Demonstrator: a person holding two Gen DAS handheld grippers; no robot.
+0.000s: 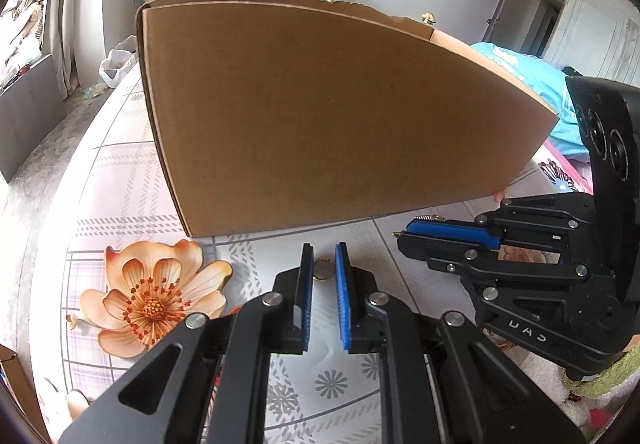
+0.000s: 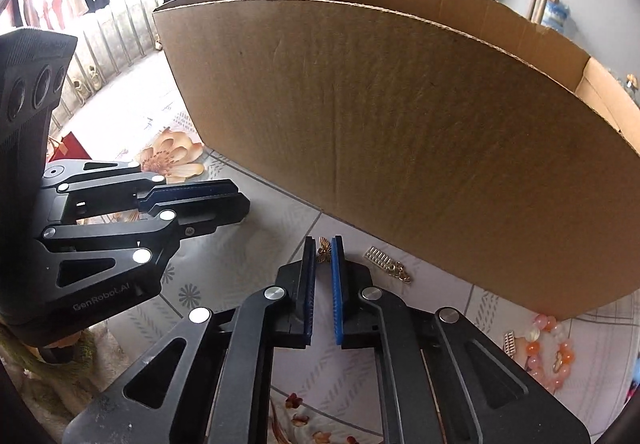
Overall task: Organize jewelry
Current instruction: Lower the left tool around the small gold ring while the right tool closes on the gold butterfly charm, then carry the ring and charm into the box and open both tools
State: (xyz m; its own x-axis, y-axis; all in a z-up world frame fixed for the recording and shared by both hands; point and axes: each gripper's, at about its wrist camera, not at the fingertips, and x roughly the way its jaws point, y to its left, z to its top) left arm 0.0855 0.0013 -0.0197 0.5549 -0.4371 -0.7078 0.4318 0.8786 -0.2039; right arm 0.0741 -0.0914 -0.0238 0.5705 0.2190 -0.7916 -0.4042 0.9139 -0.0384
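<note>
An open cardboard box (image 1: 320,115) stands on the patterned tablecloth; it also fills the right wrist view (image 2: 420,147). My left gripper (image 1: 323,258) has its blue pads closed against a small gold ring (image 1: 322,269) just in front of the box. My right gripper (image 2: 323,250) is shut on a small gold butterfly charm (image 2: 324,250) near the box's base; it also shows in the left wrist view (image 1: 408,234). The left gripper (image 2: 240,199) shows at the left of the right wrist view.
A gold chain piece with a comb-like charm (image 2: 386,264) lies right of my right gripper. A pink and orange bead bracelet (image 2: 552,352) lies at the right by the box corner. An orange flower-shaped dish (image 1: 148,296) sits at the left. A blue bedspread (image 1: 532,71) lies beyond.
</note>
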